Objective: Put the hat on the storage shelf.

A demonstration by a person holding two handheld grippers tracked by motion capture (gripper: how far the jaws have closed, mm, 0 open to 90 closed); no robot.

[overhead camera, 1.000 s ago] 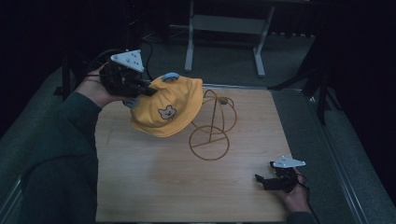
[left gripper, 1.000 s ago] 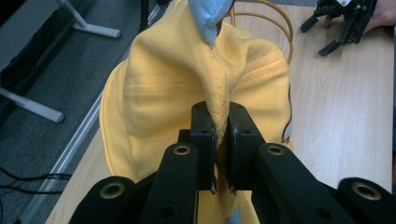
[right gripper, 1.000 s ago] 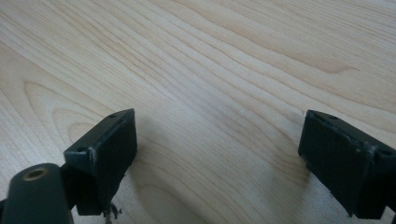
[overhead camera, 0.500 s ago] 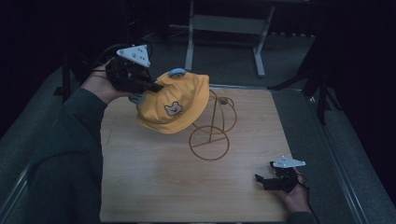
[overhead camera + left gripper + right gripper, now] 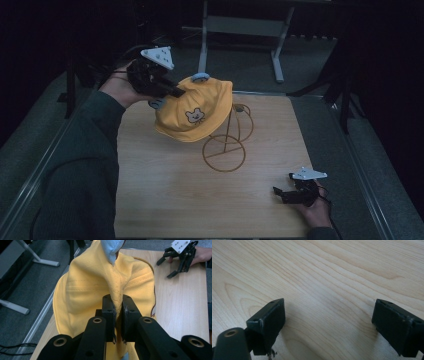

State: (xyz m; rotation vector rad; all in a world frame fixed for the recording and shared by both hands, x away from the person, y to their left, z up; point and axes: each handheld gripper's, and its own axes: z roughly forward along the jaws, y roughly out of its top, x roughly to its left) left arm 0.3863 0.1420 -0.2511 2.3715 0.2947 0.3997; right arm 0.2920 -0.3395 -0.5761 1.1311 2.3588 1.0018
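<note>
High view first, from the left: the left gripper (image 5: 172, 90) is held up over the table's far left corner, and its jaws are clamped on a fold of the yellow hat (image 5: 195, 112). The hat hangs from that pinch, out to the right of the jaws, with a small bear face on its side and a pale blue ear at its top. Its right side lies against the upper part of the wire stand (image 5: 227, 145), whose round base ring rests on the wooden table (image 5: 165, 200) near the middle. Whether the hat sits over the top of the stand or only touches it, I cannot tell.

Left gripper view shows the grip closely: the two black pads press together on a raised ridge of yellow cloth, with the rest of the hat (image 5: 82, 290) spreading beyond and to both sides of the jaws, and the blue ear straight ahead at the top.

Farther right, the right gripper (image 5: 282, 192) rests on the table near the near right corner, well apart from the hat. Right gripper view shows its jaws standing wide apart with bare wood between them.
</note>
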